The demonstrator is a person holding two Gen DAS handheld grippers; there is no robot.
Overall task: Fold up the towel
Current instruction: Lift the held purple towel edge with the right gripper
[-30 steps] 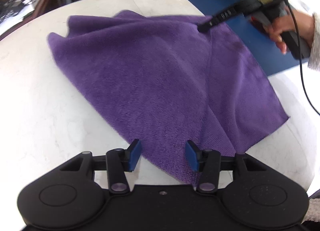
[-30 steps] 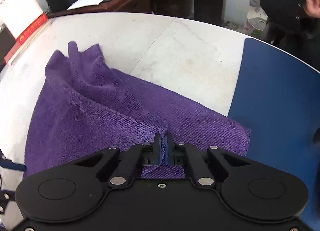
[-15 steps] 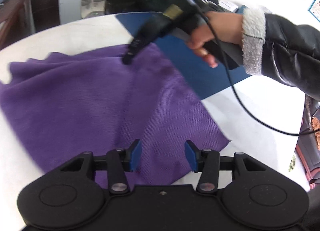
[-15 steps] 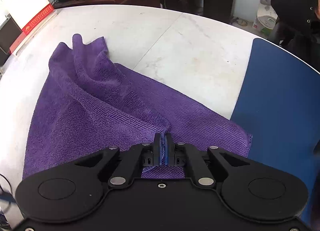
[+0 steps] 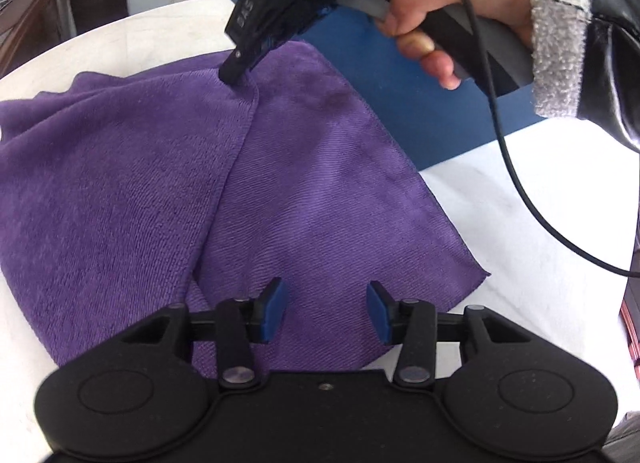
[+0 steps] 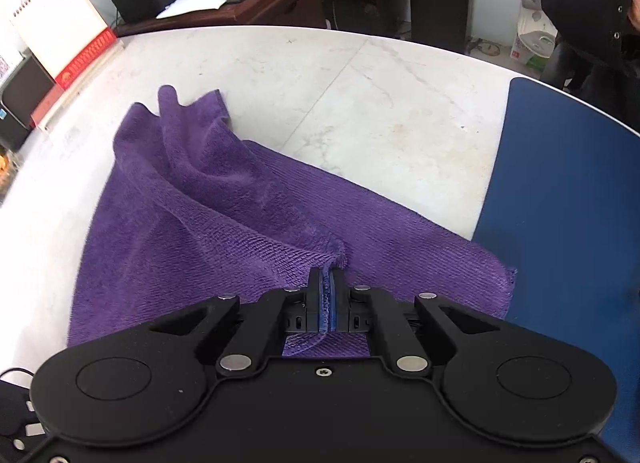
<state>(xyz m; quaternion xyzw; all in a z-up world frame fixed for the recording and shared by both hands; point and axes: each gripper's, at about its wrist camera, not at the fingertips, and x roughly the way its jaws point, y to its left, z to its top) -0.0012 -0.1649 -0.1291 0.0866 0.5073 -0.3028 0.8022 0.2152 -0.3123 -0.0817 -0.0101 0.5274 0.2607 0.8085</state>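
— Purple towel [image 5: 168,183], where is it?
— Spread on the white table [image 6: 360,103], filling the left and middle of the left wrist view, its right edge touching the blue mat [image 5: 440,119].
— And the right gripper [image 6: 327,295]?
— Clamped tight on a raised towel fold, bottom centre of its view.
— The left gripper [image 5: 326,309]?
— Jaws apart over the towel's near part, gripping nothing.

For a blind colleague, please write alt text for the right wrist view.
The right gripper has its jaws shut on a fold of the purple towel, which lies on a white table beside a blue mat.
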